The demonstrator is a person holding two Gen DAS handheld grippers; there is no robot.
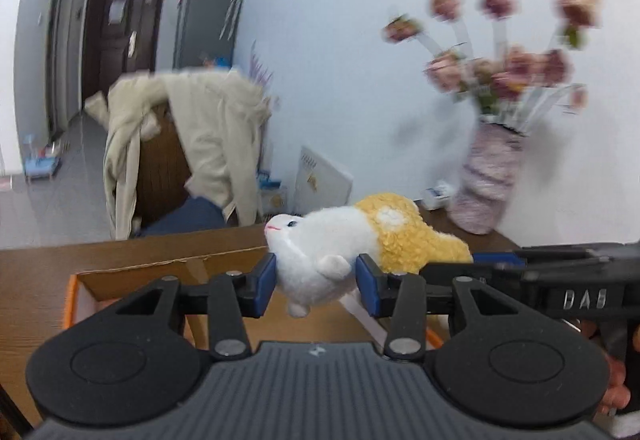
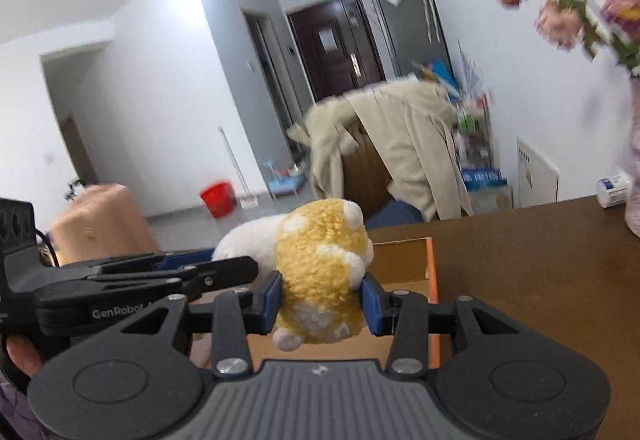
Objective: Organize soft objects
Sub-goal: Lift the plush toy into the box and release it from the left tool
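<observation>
A plush animal, white at the head and yellow at the back, is held by both grippers above an open cardboard box. My left gripper is shut on the plush's white front part. My right gripper is shut on its yellow rear part. The right gripper's arm shows at the right of the left wrist view; the left gripper's arm shows at the left of the right wrist view. The box with an orange rim lies under the plush on a brown table.
A pink striped vase with pink flowers stands at the table's far right by the wall. A small white carton lies beside it. A chair draped with a beige coat stands beyond the table. A red bucket is on the floor.
</observation>
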